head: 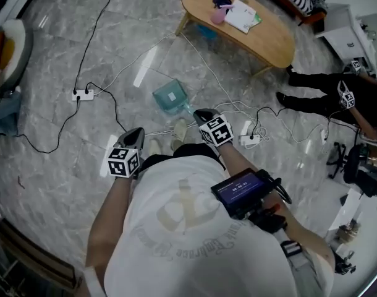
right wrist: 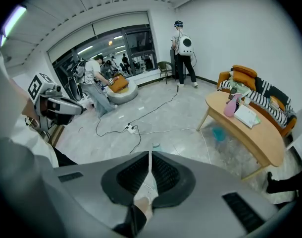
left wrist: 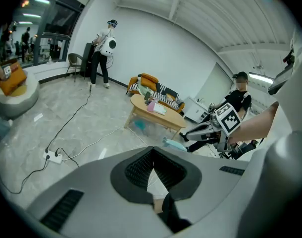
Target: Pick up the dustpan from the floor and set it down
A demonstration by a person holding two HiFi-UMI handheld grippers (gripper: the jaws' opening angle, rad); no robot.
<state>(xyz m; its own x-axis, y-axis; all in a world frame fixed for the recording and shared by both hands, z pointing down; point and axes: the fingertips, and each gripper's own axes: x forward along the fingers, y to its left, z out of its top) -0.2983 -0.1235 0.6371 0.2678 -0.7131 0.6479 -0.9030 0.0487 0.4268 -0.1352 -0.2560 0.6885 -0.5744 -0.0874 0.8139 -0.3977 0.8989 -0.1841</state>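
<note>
We see a wooden coffee table [head: 272, 39] far right, with a pink bottle [head: 218, 16] and a booklet [head: 240, 16] on it. A white power strip [head: 83, 94] lies left on the marble floor [head: 52, 122].

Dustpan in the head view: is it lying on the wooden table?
No, the dustpan lies on the floor, in front of the table and apart from it.

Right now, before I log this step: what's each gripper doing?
Left gripper: jaws closed, empty.
Right gripper: jaws closed, empty; teal plastic dustpan not held.
</note>
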